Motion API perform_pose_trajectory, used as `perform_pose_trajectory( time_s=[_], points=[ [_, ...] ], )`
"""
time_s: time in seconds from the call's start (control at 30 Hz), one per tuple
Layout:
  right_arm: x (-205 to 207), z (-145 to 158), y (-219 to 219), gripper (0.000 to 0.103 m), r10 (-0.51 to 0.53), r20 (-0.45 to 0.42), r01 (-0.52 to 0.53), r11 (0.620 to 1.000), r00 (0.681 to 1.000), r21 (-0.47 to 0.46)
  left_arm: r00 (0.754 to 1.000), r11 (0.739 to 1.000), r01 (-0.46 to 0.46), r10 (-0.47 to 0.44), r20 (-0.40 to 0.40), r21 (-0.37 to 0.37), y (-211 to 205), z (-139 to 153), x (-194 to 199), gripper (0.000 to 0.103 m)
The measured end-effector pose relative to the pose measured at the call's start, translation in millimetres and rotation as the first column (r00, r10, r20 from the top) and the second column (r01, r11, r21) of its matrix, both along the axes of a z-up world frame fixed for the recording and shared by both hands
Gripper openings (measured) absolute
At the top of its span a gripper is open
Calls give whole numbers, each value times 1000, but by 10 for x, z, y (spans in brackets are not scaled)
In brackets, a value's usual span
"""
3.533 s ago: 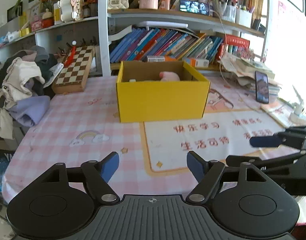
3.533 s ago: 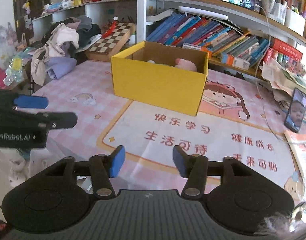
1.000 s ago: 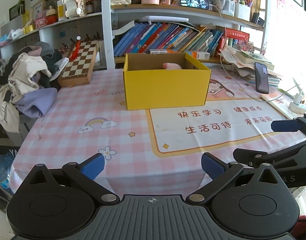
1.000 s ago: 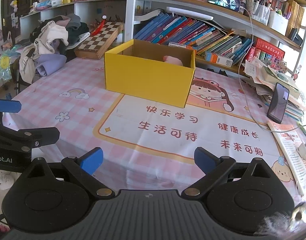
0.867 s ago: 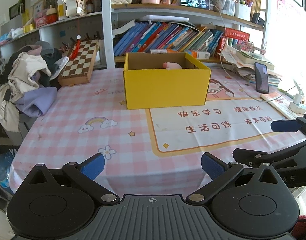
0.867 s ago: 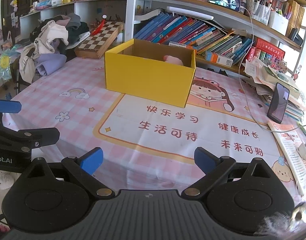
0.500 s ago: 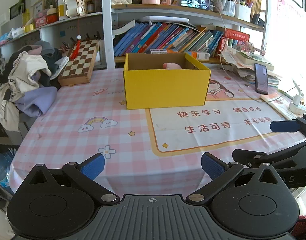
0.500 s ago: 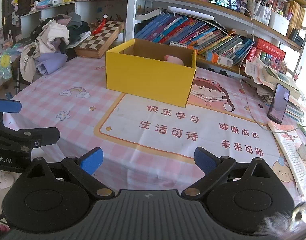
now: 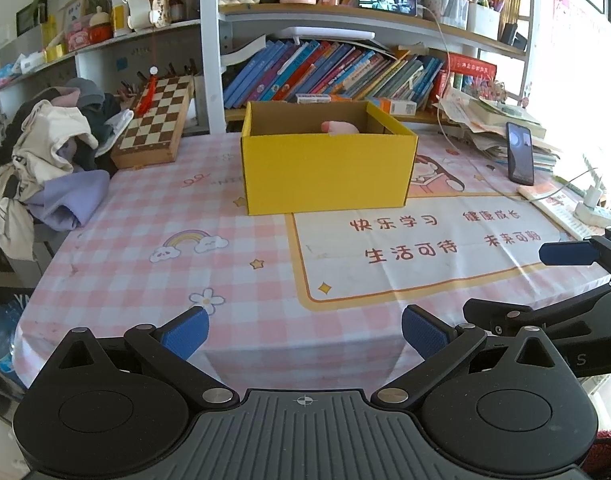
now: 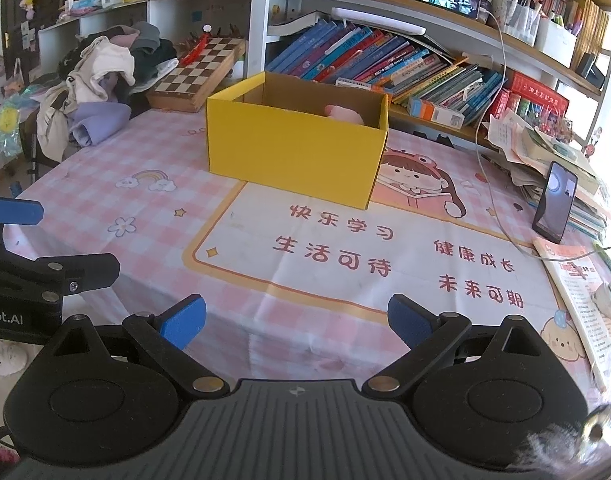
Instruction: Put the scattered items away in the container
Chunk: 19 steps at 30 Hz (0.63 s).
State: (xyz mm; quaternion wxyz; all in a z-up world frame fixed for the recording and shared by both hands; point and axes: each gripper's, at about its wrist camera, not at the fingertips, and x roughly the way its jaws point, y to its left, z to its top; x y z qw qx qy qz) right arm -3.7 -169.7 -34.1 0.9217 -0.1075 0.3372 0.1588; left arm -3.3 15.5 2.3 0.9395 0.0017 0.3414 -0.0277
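Left wrist view: the left tongs (image 9: 303, 330) hang at the near edge of the bench (image 9: 145, 272), blue pads spread wide, nothing between them. The right tongs (image 10: 297, 318) sit beside them at the same edge, also spread wide and empty; each pair shows in the other's camera, the right tongs at the far right of the left view, the left tongs at the far left of the right view. The yellow box (image 9: 325, 176) stands upright and open-topped toward the back of the bench, well apart from both tongs, its near corner resting on the edge of the printed mat (image 9: 425, 248). Inside it, a pink item (image 9: 339, 127) pokes above the front wall, toward the back right of the box; the rest of the interior is hidden by the wall, contents cannot be told. The pink checked cloth around the mat is bare between tongs and box. A chessboard (image 9: 155, 128) lies behind and to the left of the box, and next to it a pile of clothes (image 9: 45, 160) slumps over the left end. A phone (image 9: 520, 153) stands propped upright at the right side, against a heap of papers, a cable running past it. Bookshelf (image 9: 325, 68) behind the box, books leaning.
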Motion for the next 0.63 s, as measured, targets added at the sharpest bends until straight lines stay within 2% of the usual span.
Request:
perform_pose_trajectory(
  time_s=[0.63],
  points=[
    [22, -34, -19, 99, 2, -16, -2, 1000, 1000, 0, 1000, 999, 4, -4, -10, -33, -22, -38, 18, 103]
  ],
)
